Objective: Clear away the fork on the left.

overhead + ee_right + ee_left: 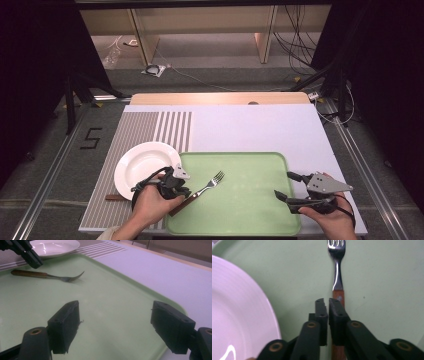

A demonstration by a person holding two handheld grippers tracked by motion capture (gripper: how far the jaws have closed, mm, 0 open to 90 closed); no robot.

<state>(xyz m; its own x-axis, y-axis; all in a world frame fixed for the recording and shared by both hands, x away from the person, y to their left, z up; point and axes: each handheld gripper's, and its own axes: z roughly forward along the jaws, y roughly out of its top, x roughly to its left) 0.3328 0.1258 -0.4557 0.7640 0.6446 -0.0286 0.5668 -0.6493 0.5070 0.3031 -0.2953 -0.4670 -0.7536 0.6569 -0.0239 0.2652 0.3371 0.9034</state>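
Dark curtains ring my workspace; from the high view, a white table [250,125] carries a striped mat [145,130], a white plate [142,162] on it, and a green tray [245,200] beside. A fork [205,189] lies diagonally on the tray's left part, handle toward me, probably laid so I can reach it. My left gripper [176,186] sits over that handle; my right gripper [295,189] waits spread at the tray's right edge, clear of the work.

Left gripper view: jaws nearly closed, empty, just above the fork's wooden handle [338,296], plate [239,312] alongside.

Right gripper view: jaws wide apart, holding nothing, hovering over bare tray [112,305]; fork [47,275] well off.
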